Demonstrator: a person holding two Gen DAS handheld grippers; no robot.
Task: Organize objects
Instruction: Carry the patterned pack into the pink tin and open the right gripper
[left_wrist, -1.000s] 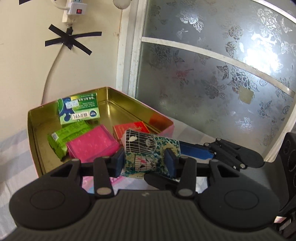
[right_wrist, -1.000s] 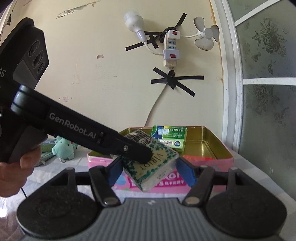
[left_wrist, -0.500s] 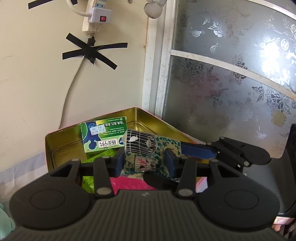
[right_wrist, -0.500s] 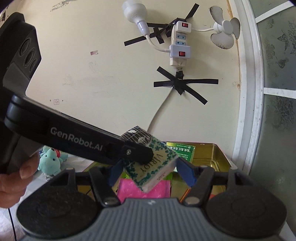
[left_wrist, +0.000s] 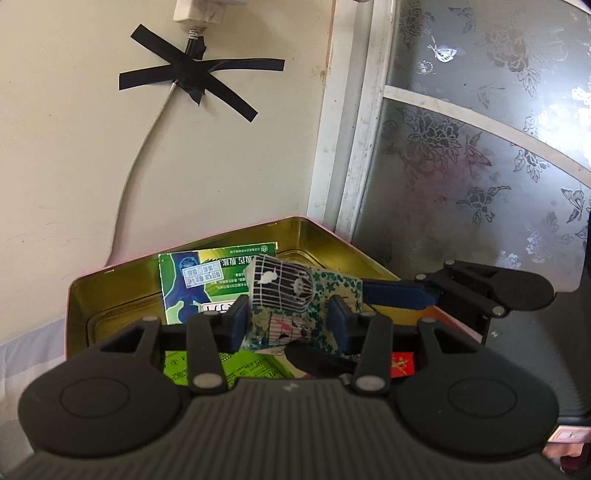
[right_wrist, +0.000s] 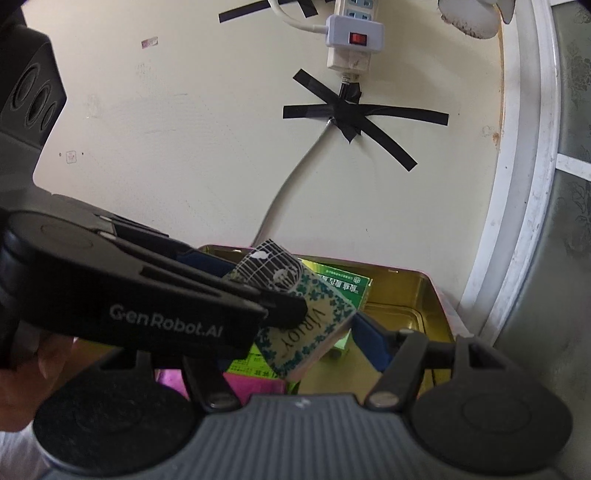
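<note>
A small tissue packet (left_wrist: 284, 299) with a floral print and a birdcage picture hangs above the open pink tin (left_wrist: 184, 254), whose inside is gold. My left gripper (left_wrist: 288, 326) is shut on its sides. The right gripper's fingers (left_wrist: 395, 295) come in from the right, one blue pad against the packet's end and the other passing under it. In the right wrist view the packet (right_wrist: 314, 332) sits in my right gripper (right_wrist: 310, 343), and the left gripper's fingers (right_wrist: 221, 295) cross from the left, hiding the right gripper's left pad.
In the tin a green box (left_wrist: 218, 273) leans on the back wall, with a lime box (left_wrist: 251, 365), a red box (left_wrist: 402, 363) and a pink box (right_wrist: 255, 387). The wall, a taped cable (right_wrist: 347, 118) and a frosted glass door (left_wrist: 461, 166) stand close behind. A hand (right_wrist: 22, 369) is at left.
Both grippers carried the packet together toward the wall. The tin, earlier ahead of them, now lies right under the packet, and the wall looms closer. Neither grip changed.
</note>
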